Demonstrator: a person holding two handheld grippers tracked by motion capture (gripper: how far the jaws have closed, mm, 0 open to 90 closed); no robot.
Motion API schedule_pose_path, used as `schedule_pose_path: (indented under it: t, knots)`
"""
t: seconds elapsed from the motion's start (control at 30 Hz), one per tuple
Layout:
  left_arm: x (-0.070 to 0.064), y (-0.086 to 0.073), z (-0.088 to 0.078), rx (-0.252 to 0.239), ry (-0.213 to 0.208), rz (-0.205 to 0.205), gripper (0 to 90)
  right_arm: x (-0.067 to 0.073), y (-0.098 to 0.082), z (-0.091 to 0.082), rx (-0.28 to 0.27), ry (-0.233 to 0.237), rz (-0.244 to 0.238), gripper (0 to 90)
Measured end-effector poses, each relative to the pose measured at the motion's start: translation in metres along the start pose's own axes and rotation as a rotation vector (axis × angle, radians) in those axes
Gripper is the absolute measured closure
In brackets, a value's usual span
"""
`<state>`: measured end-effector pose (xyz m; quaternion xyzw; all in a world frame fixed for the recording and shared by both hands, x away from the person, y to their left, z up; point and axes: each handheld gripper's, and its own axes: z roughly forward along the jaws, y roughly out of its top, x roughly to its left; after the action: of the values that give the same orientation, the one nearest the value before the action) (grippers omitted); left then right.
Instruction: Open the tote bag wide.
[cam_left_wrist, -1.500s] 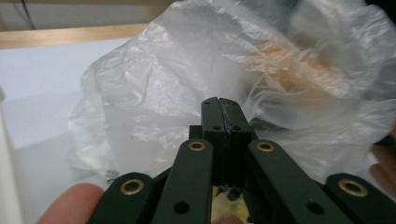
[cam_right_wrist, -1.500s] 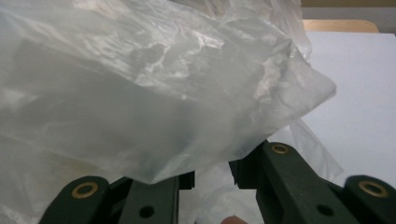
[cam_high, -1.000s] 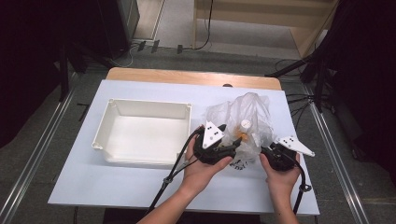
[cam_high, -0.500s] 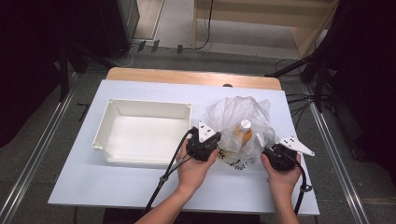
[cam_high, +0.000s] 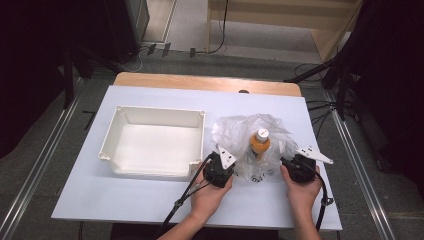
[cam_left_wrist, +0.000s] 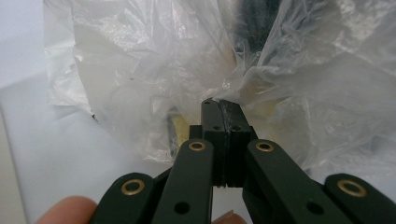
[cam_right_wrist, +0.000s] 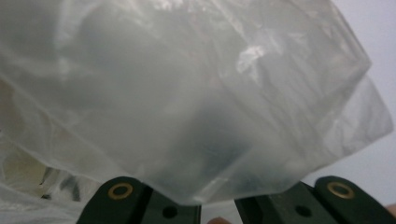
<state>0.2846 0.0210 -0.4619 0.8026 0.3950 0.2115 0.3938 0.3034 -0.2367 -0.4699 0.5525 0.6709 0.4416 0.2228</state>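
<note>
A white table (cam_high: 125, 210) is seen from above, with a person's forearms coming in from its near edge. Toward the left side of the table, a shallow white plastic tray (cam_high: 117, 145) is set, empty inside. Just to the right of the tray's near right corner, the left gripper (cam_high: 226, 161) is held in the person's left hand (cam_high: 207, 192), with black cables trailing back toward the near edge. In the left gripper view its fingers (cam_left_wrist: 211, 122) are seen pressed together, having just been closing, with a fold of a clear plastic bag (cam_left_wrist: 140, 79) pinched between them. The crumpled bag (cam_high: 235, 132) lies right of the table's centre, between the two grippers. An orange bottle with a white cap (cam_high: 259, 141) is stood upright inside the bag. At the bag's right side, the right gripper (cam_high: 289, 163) is held in the right hand (cam_high: 302, 187). In the right gripper view its fingertips are hidden behind the plastic film (cam_right_wrist: 196, 93); they are closed on the bag's edge, having just been closing.
</note>
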Motion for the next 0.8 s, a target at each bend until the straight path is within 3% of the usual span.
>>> schedule_pose_path:
  t: [0.03, 0.13, 0.27, 0.43, 0.5, 0.53, 0.57, 0.67, 0.77, 0.8]
  knots:
    - [0.0, -0.001, -0.001, 0.006, -0.006, 0.004, 90.0, -0.003, -0.001, 0.0, 0.005, 0.001, 0.026, 90.0]
    - [0.002, -0.005, 0.0, 0.015, -0.01, -0.019, 90.0, -0.005, -0.001, 0.0, 0.016, -0.01, 0.026, 90.0]
    - [0.002, -0.018, -0.003, 0.037, -0.004, -0.04, 90.0, -0.01, -0.004, 0.003, 0.061, -0.042, 0.068, 90.0]
    - [0.004, -0.023, -0.01, 0.042, -0.017, -0.055, 90.0, -0.014, -0.004, 0.003, 0.064, -0.048, 0.089, 90.0]
    - [0.005, -0.024, -0.014, 0.029, -0.028, -0.061, 82.3, -0.015, -0.004, 0.001, 0.054, -0.042, 0.079, 90.0]
    - [0.006, -0.024, -0.02, -0.014, -0.066, -0.069, 77.8, -0.015, -0.004, 0.0, 0.048, -0.037, 0.075, 90.0]
    - [0.006, -0.024, -0.02, -0.014, -0.066, -0.069, 73.5, -0.014, -0.004, 0.0, 0.043, -0.033, 0.072, 90.0]
    - [0.004, -0.02, -0.032, -0.082, -0.077, -0.057, 66.7, -0.013, -0.004, -0.001, 0.03, -0.027, 0.059, 90.0]
    - [0.003, -0.015, -0.043, -0.151, -0.095, -0.053, 51.4, -0.012, -0.003, -0.001, 0.023, -0.031, 0.056, 90.0]
    - [0.004, -0.01, -0.05, -0.186, -0.118, -0.064, 46.9, -0.011, -0.003, -0.002, 0.023, -0.029, 0.056, 90.0]
